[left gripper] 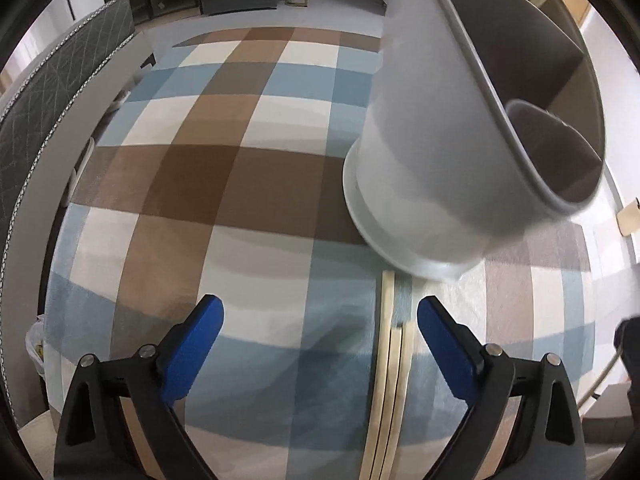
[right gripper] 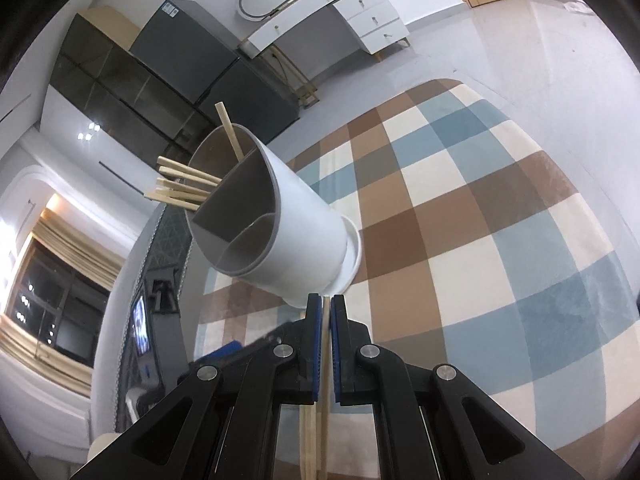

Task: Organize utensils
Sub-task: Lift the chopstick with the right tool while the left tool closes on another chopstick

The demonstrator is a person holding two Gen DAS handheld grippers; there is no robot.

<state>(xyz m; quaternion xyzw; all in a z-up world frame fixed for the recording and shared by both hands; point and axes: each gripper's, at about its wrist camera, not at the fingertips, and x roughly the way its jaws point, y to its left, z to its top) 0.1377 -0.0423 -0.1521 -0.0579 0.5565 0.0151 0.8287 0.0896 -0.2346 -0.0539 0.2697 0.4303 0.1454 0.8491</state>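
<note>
Chopstick (right gripper: 325, 344): clamped between the right gripper (right gripper: 326, 308) jaws.
Holder (right gripper: 276, 224): white, divided, on the checked tabletop (right gripper: 480, 220), holding several chopsticks (right gripper: 182, 188).
Left gripper (left gripper: 320, 312): jaws wide apart, empty, over loose chopsticks (left gripper: 390, 360).

I see the utensil holder (right gripper: 280, 224) standing on the checked tablecloth (right gripper: 480, 240), chopsticks (right gripper: 180, 188) in its rear compartment. Loose chopsticks (left gripper: 386, 360) lie on the cloth just before its base, beside my left gripper (left gripper: 320, 312).
</note>
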